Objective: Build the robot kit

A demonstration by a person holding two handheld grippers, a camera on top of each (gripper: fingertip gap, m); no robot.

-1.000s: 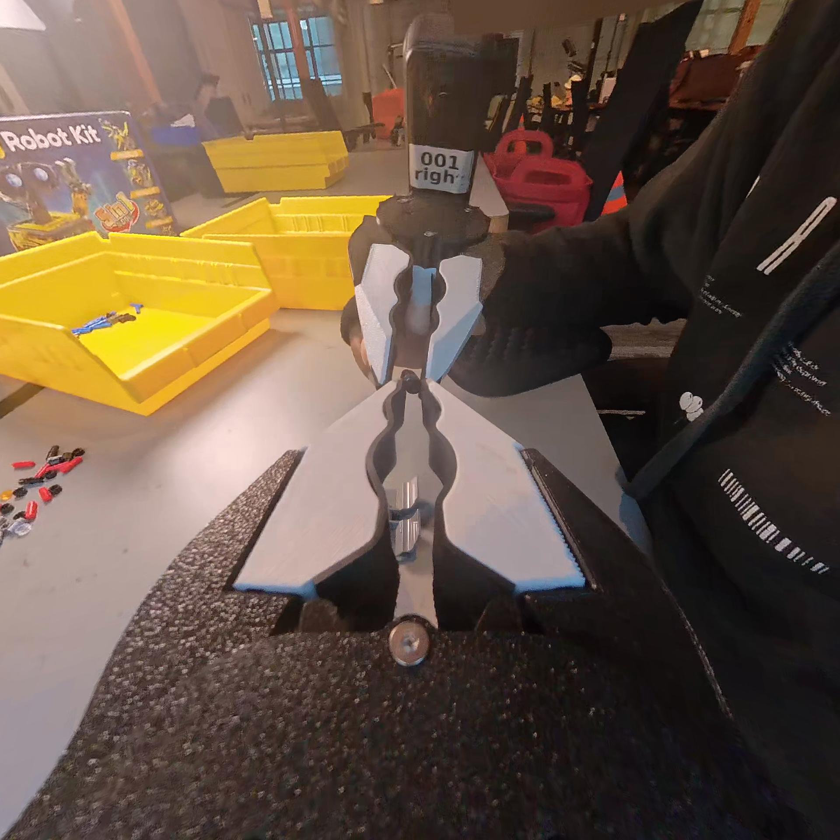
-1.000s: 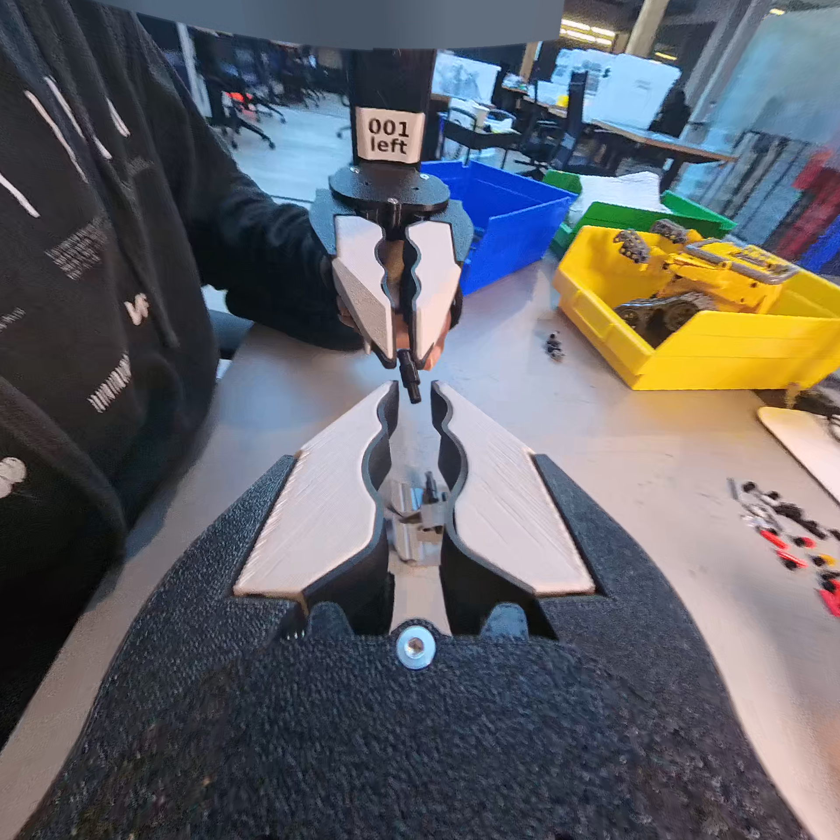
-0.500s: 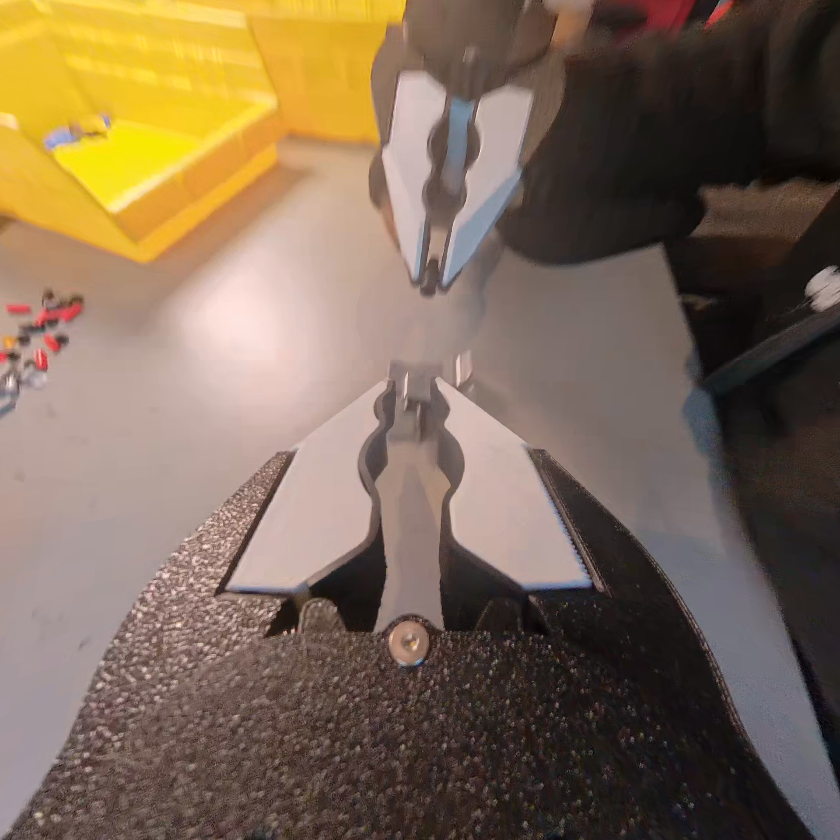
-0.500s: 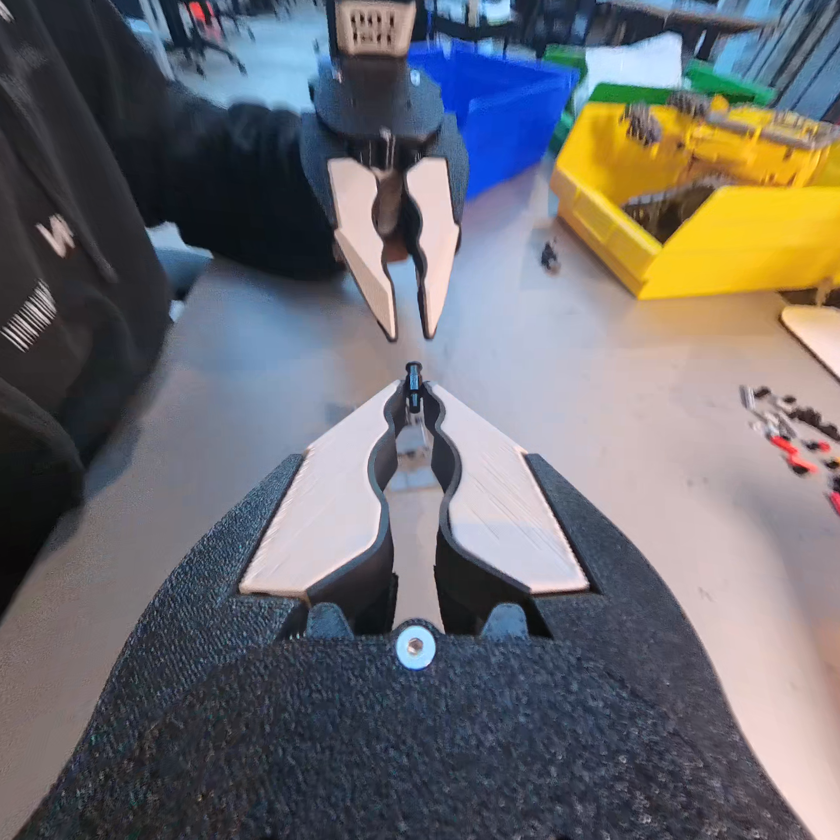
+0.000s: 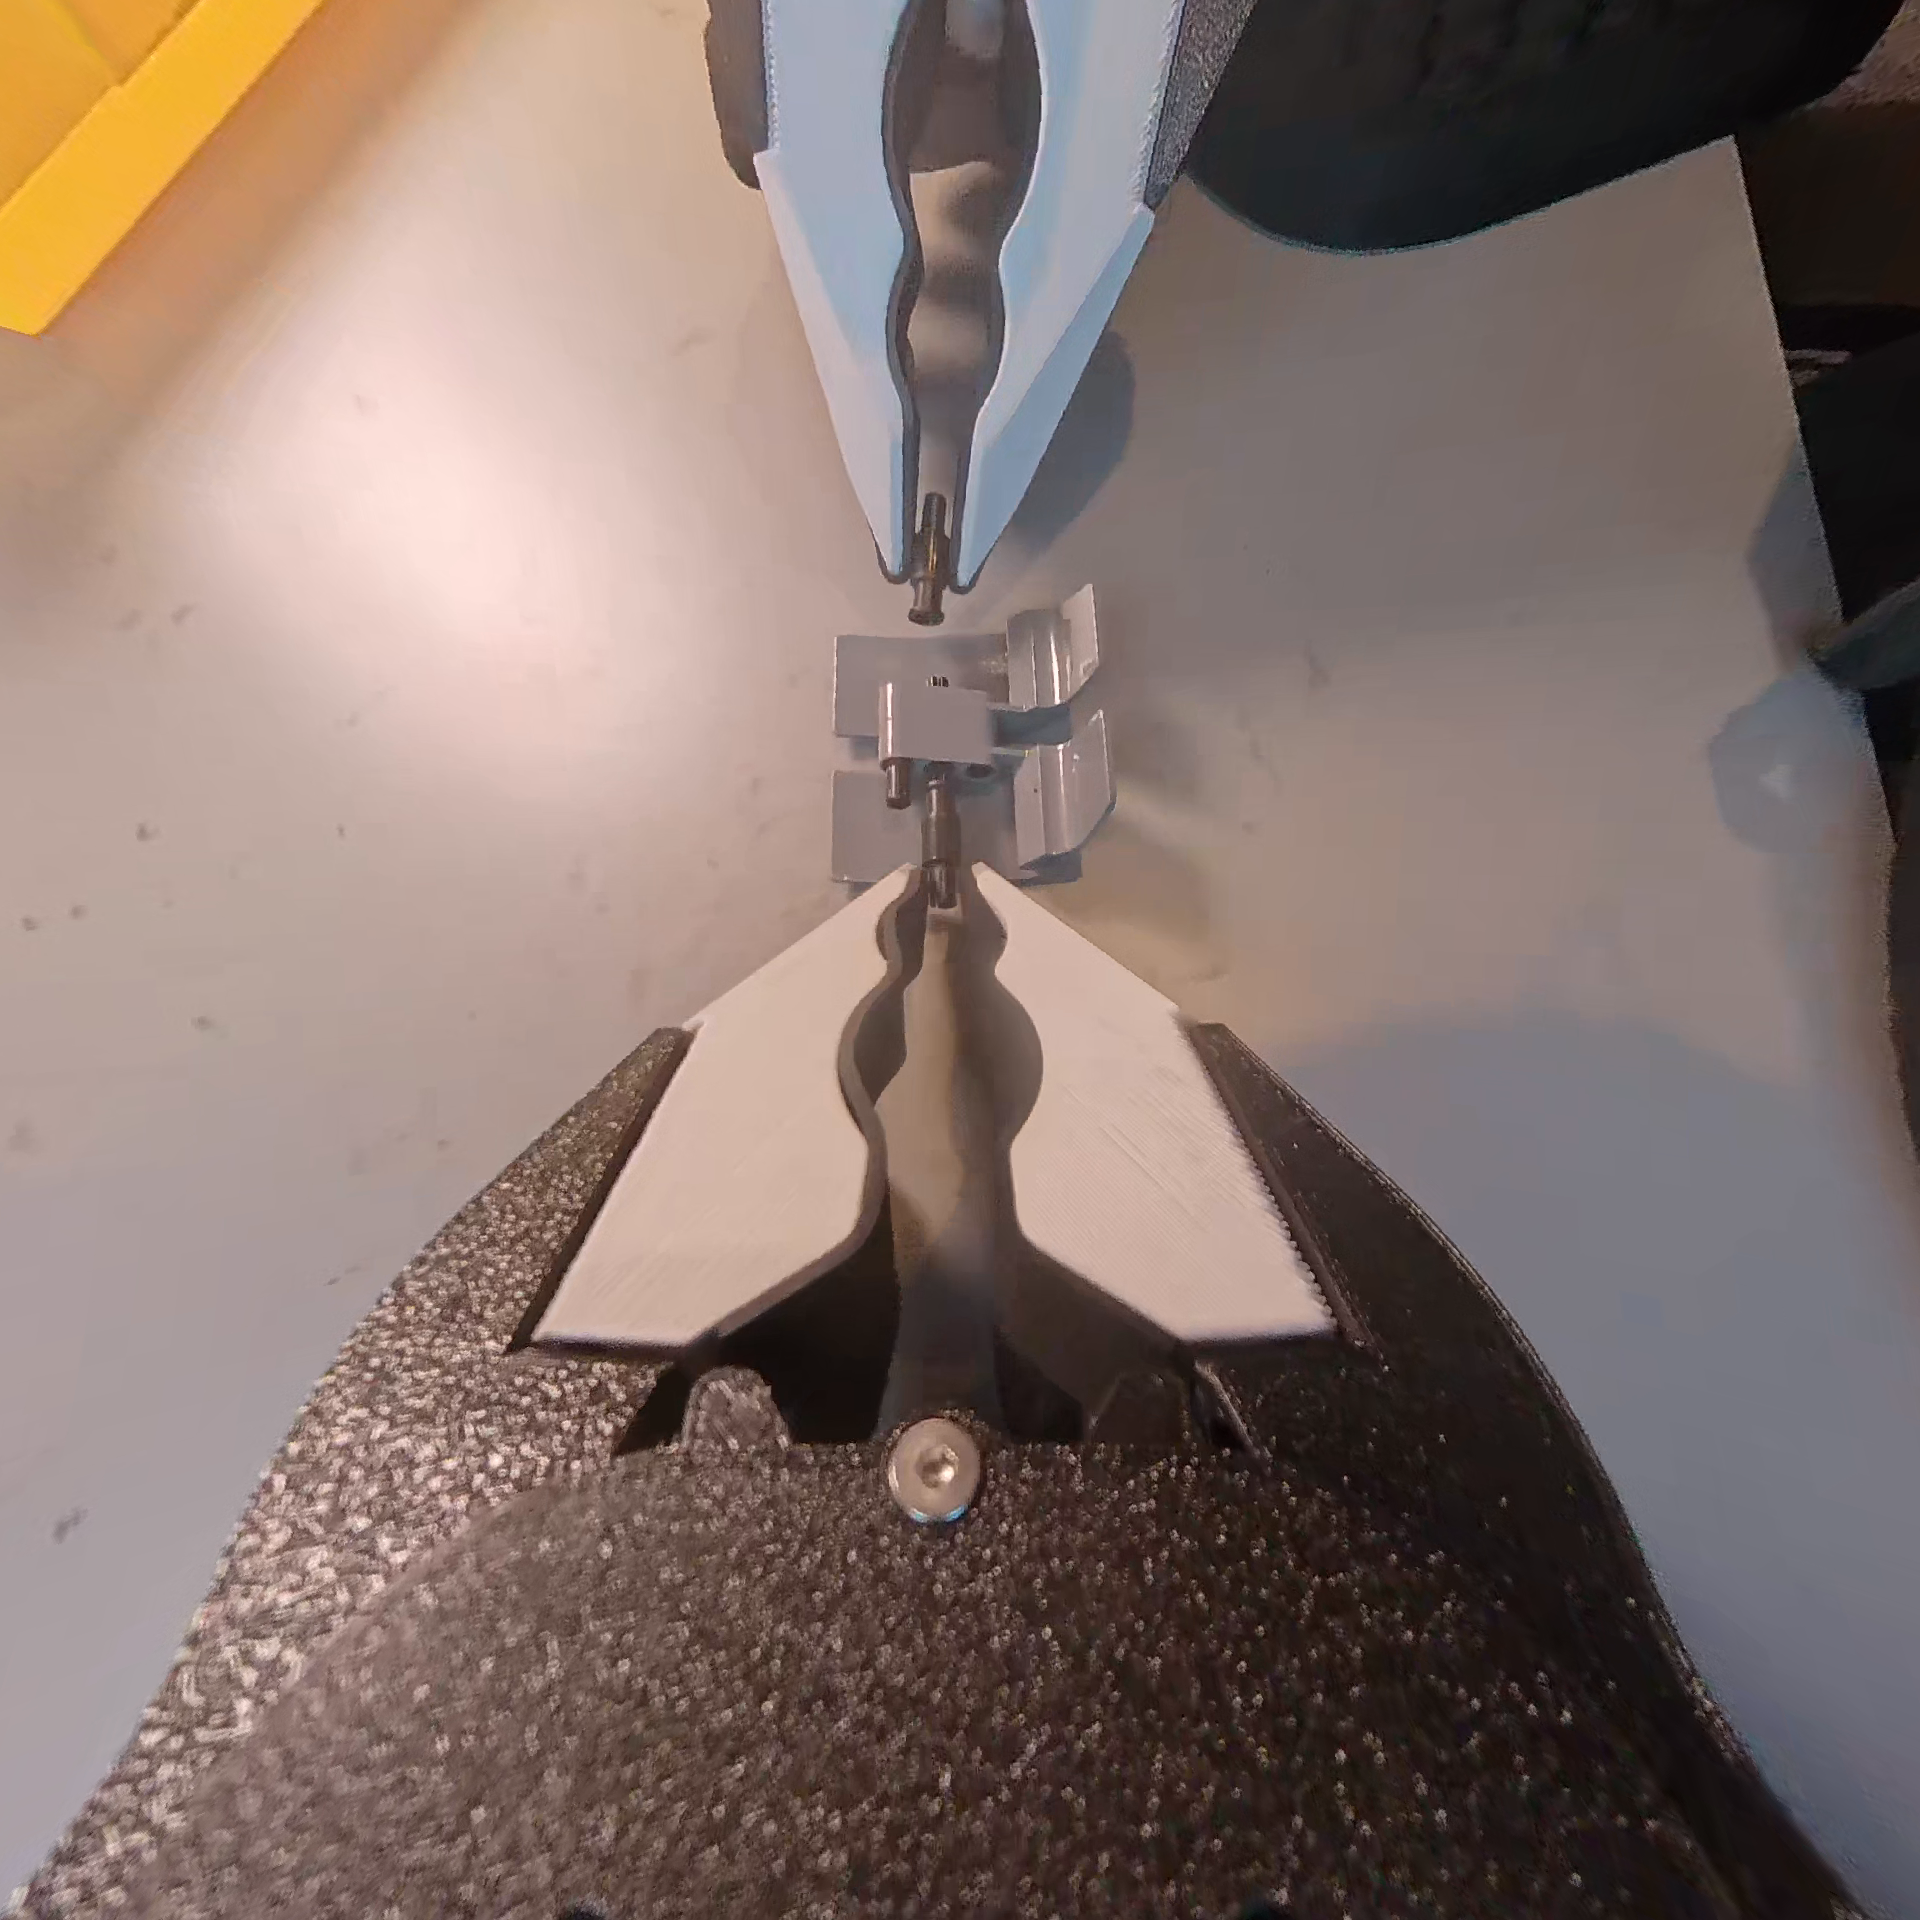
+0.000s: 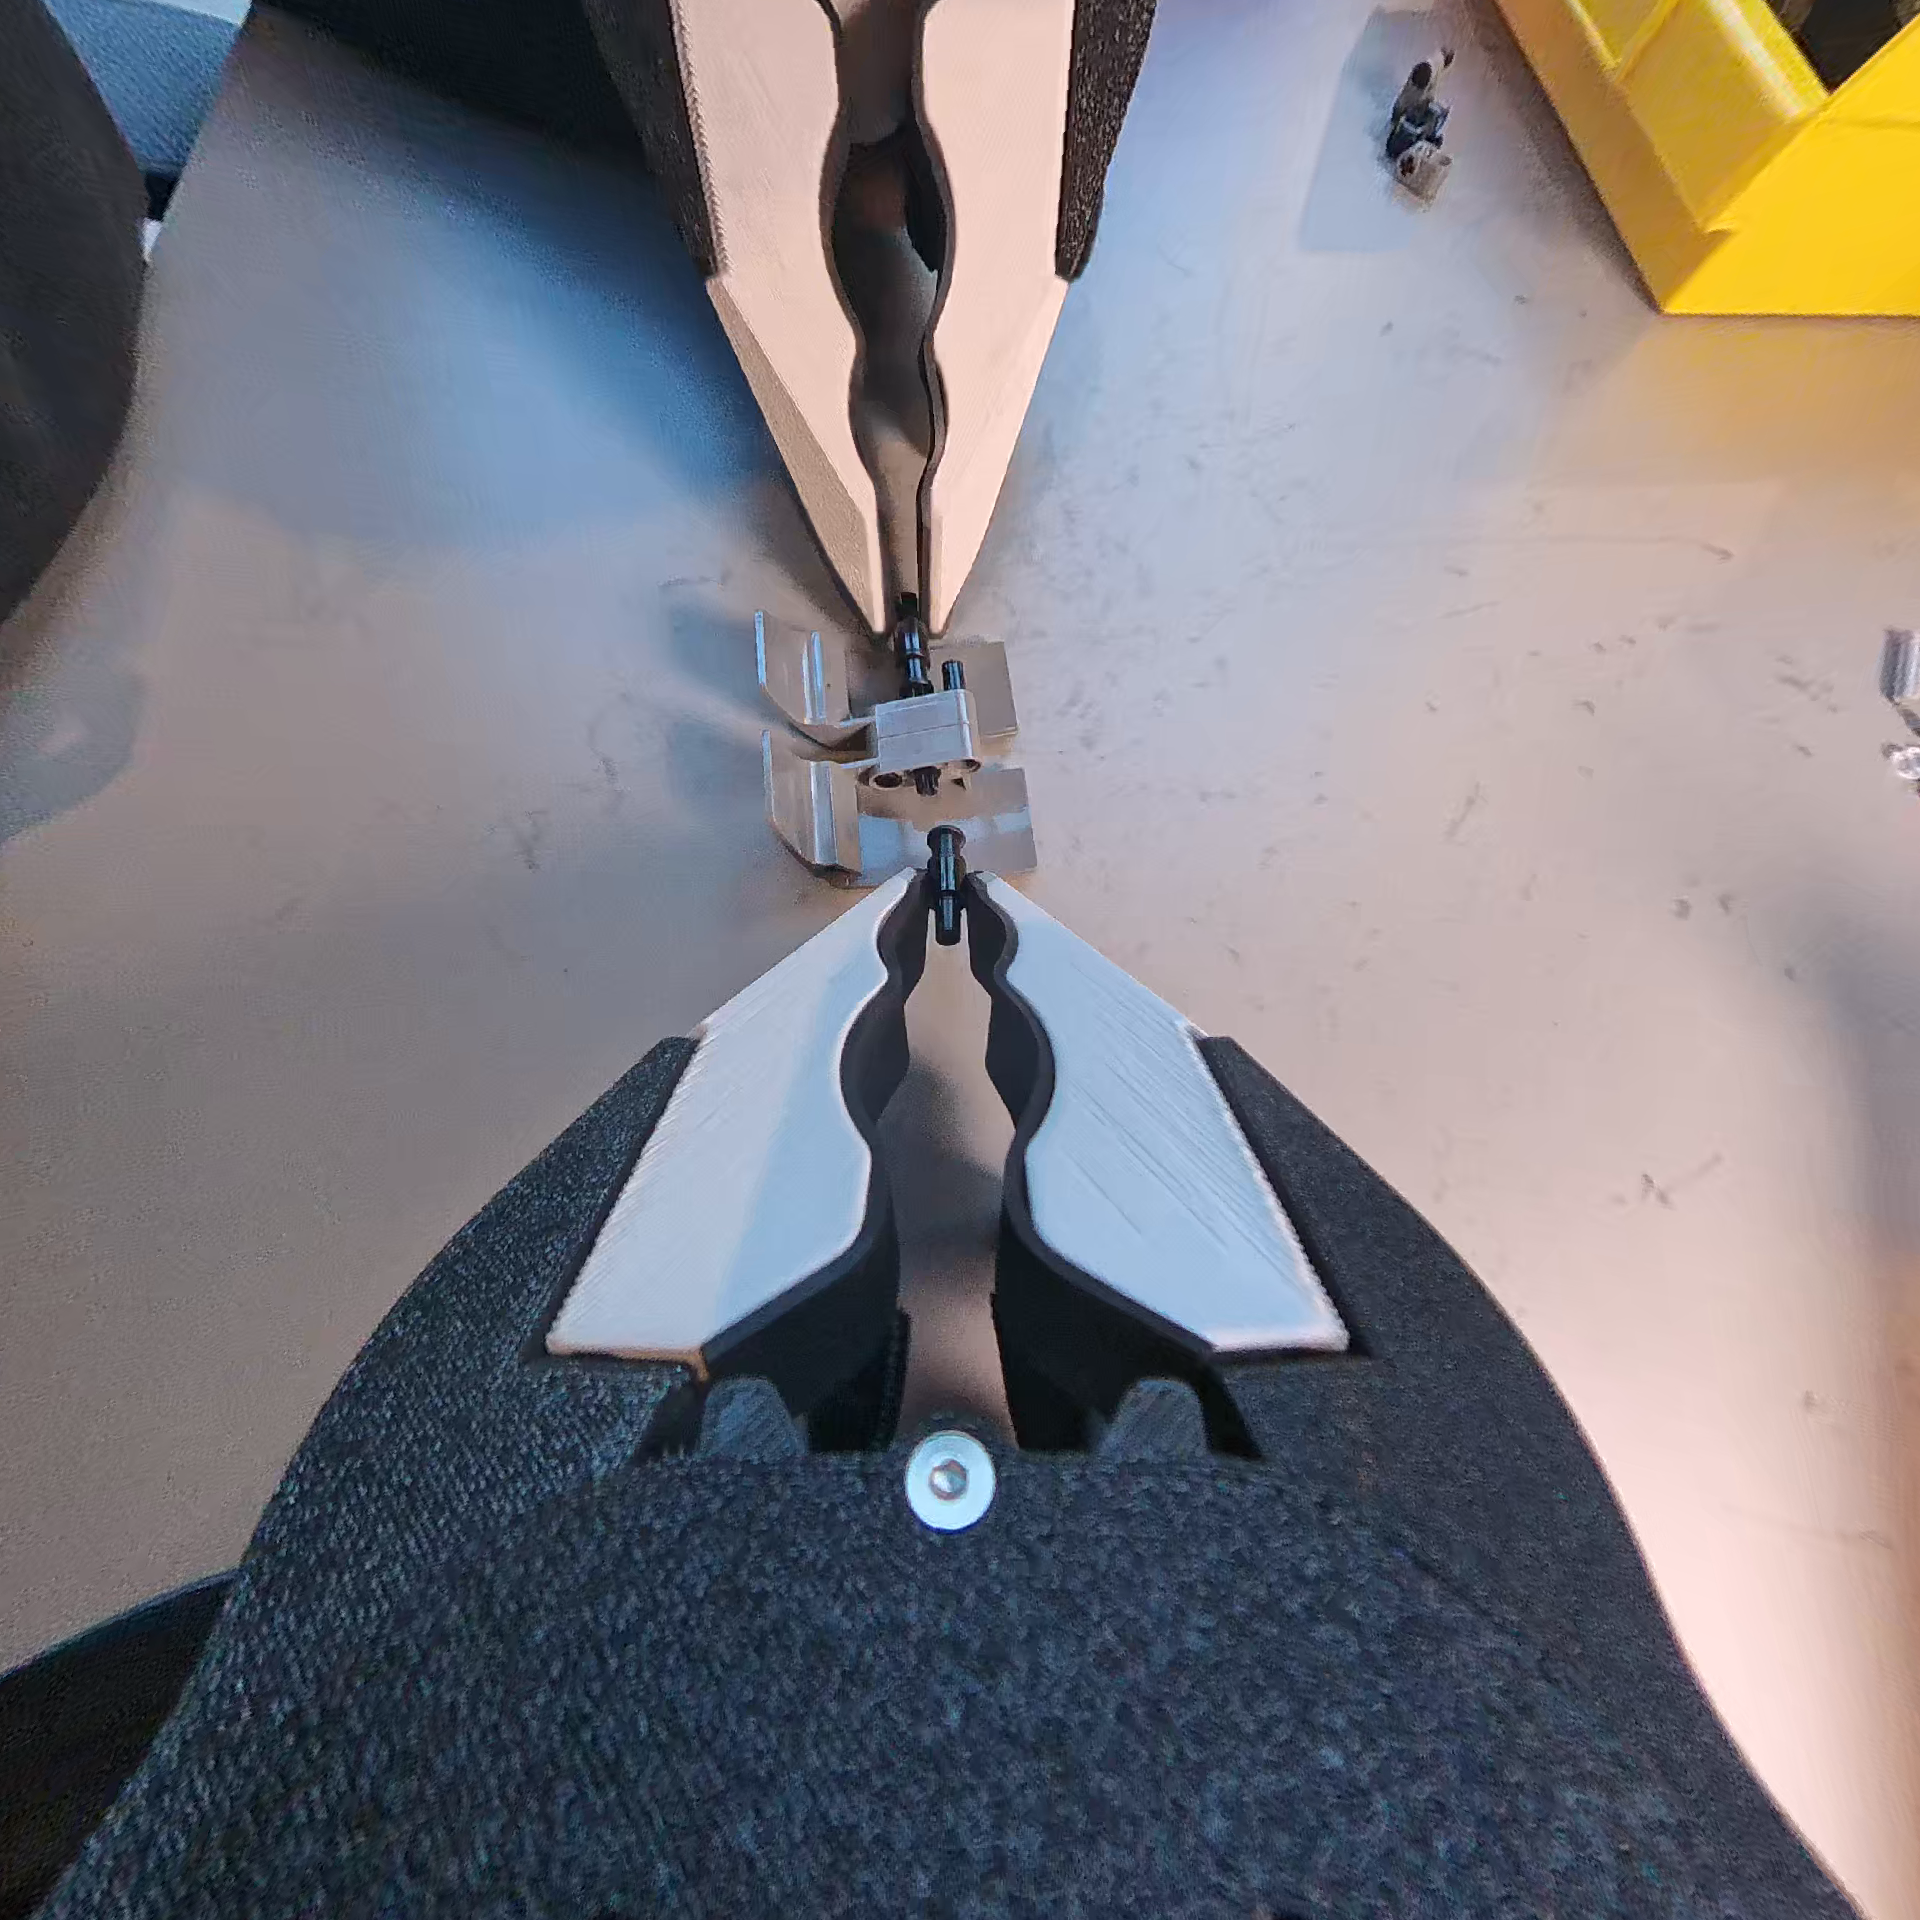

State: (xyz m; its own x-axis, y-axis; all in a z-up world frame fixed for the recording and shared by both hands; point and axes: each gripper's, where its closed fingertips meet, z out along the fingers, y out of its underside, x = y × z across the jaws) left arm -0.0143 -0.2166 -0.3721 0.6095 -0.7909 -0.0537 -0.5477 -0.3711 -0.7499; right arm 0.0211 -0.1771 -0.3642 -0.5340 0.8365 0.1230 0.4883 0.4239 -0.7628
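A small grey plastic assembly of plates and a block lies on the grey table; it also shows in the right wrist view. My left gripper is shut on a black pin that reaches into the block's near side. My right gripper is shut on another black pin, its tip just short of the block's opposite side. Each gripper faces the other across the assembly: the right gripper shows at the top of the left wrist view, the left gripper at the top of the right wrist view.
A yellow bin stands at the far right, with a small dark part on the table beside it. Another yellow bin's corner is at the far left. A person's black sleeve is behind the right gripper. Spacing between my two grippers at the tips: around 6 cm.
Both grippers have come down to the table on either side of the grey assembly. The right gripper took the pin from the left. The left, open half a second ago, is shut on another pin.
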